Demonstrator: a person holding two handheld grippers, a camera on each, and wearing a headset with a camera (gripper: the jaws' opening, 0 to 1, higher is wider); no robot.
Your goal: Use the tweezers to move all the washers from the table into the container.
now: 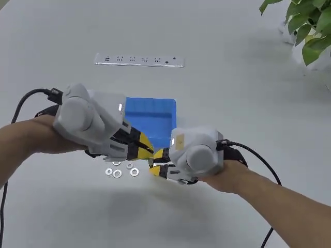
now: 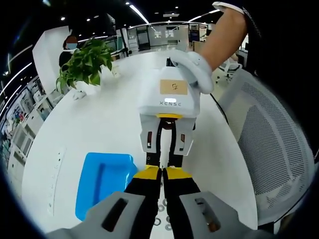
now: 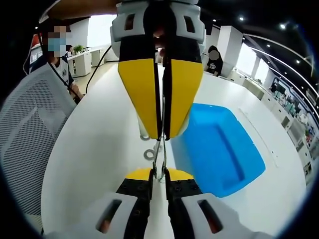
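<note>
Left gripper (image 3: 162,137) and right gripper (image 3: 158,175) both pinch the tweezers (image 3: 160,154), so if I tug crookedly they may slip out and knock the washers (image 1: 117,174) away.

White table (image 1: 232,67); a power strip (image 1: 138,60) lies at 12 o'clock, a leafy plant (image 1: 305,26) at 2 (top corner). Grey mesh chair (image 2: 271,149) alongside; ceiling strip lights (image 2: 139,14) overhead.

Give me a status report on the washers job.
Left hand-held gripper and right hand-held gripper both shut on tweezers. Washers on table beside container. Nothing blocking.
</note>
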